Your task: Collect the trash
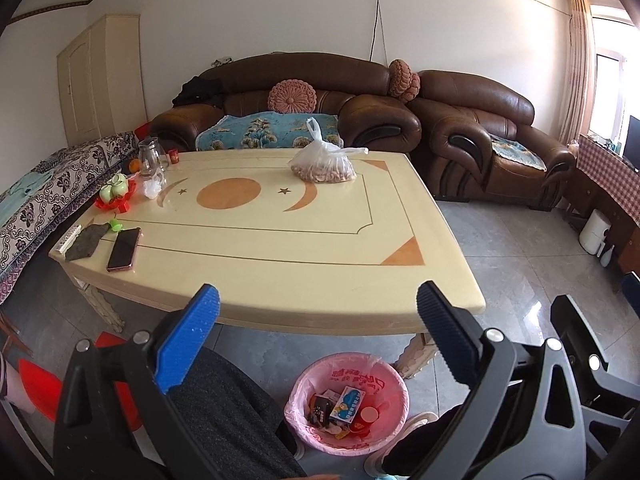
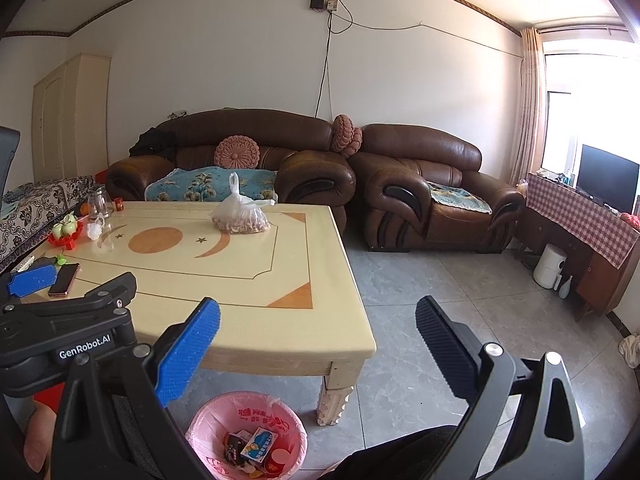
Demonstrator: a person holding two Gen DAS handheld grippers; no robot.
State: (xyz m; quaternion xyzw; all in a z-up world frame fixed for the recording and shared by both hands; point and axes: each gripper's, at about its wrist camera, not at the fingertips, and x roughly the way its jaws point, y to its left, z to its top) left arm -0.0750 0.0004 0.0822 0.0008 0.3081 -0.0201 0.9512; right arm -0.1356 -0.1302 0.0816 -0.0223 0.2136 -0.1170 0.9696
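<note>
A pink-lined trash bin [image 1: 310, 376] [image 2: 206, 416] stands on the floor by the table's near corner. It holds wrappers, a blue and white box and a red cap. My left gripper [image 1: 318, 300] hangs above and in front of the bin, open wide with nothing between its blue and black pads. My right gripper [image 2: 318, 312] is beside it, also open and empty, over the table's near edge and the floor. A crumpled white plastic scrap [image 1: 152, 189] lies at the far left of the cream table [image 1: 280, 248].
On the table are a bag of nuts [image 1: 324, 166], a phone [image 1: 124, 249], a grey cloth [image 1: 86, 240], a remote [image 1: 68, 239], a red tray with green cups [image 1: 116, 196] and a glass pitcher [image 1: 149, 156]. Brown sofas stand behind. The person's knees flank the bin.
</note>
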